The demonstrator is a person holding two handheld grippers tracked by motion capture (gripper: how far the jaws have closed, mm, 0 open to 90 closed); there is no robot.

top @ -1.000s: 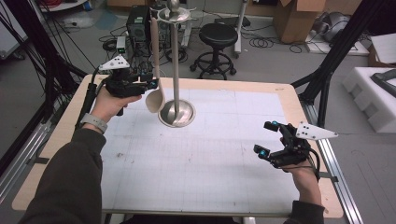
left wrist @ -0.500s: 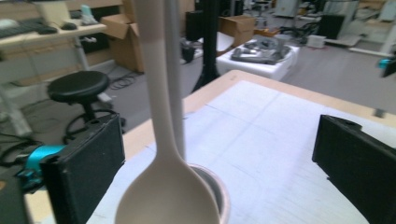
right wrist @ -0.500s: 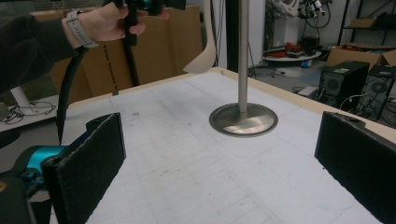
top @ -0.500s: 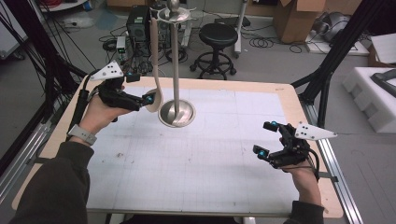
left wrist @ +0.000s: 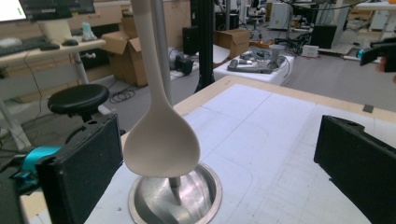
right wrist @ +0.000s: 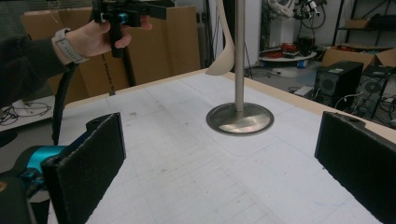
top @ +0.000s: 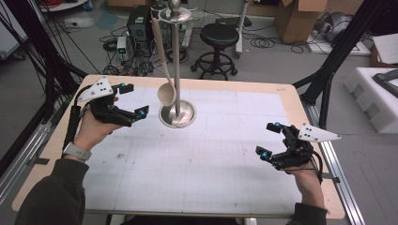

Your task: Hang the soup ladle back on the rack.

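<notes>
A beige spoon (top: 166,93) hangs by its handle from the top of a metal stand (top: 177,116) at the table's far middle, with its bowl just above the round base. My left gripper (top: 134,99) is a short way left of the bowl and apart from it. Its jaws have just been opening and stand wide with nothing between them. In the left gripper view the spoon (left wrist: 161,147) hangs ahead of the open jaws over the stand base (left wrist: 187,205). My right gripper (top: 268,139) hovers open near the right edge, facing the stand (right wrist: 240,119).
The white gridded table (top: 211,159) has a wooden border. Behind its far edge are a black stool (top: 218,35), a computer tower (top: 138,23) and cardboard boxes (top: 298,18). White foam blocks (top: 375,93) lie off to the right, and black frame struts (top: 335,56) stand at both sides.
My left gripper has let go of the spoon's bowl, opened and drawn back to the left. The spoon now hangs free on the stand. The right gripper has not moved.
</notes>
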